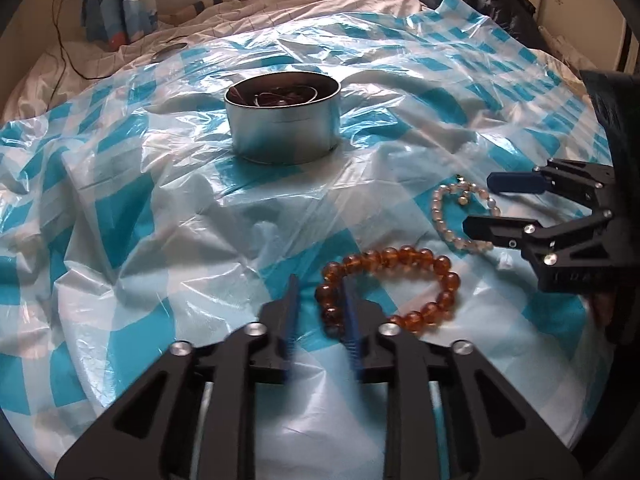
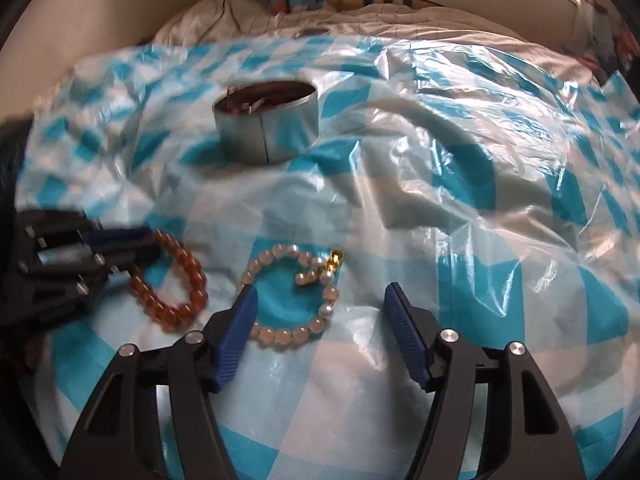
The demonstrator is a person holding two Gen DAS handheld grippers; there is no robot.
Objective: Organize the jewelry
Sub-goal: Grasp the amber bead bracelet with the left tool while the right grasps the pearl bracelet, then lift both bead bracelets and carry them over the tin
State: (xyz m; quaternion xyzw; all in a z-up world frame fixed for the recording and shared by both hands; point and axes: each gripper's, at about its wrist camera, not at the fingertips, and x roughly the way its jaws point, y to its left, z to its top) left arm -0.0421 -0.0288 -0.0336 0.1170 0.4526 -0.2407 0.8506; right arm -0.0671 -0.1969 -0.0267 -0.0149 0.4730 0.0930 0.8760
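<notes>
The left claw (image 1: 320,292) is seen low over the blue-and-white checked plastic sheet (image 1: 160,208) that is spread over a bed. Its 2 fingers are drawn close, and the near-left arc of the amber bead bracelet (image 1: 390,286) is straddled by them; whether the beads are actually pinched cannot be told. The right claw (image 2: 320,312) is held wide apart, with nothing between its 2 blue pads (image 2: 236,332). The pale pink bead bracelet (image 2: 292,300), with a small gold charm, is found just ahead of that claw, and its near-left edge is almost touched by the left pad. The round metal tin (image 1: 282,120), with dark items inside, is seen well ahead of both claws.
</notes>
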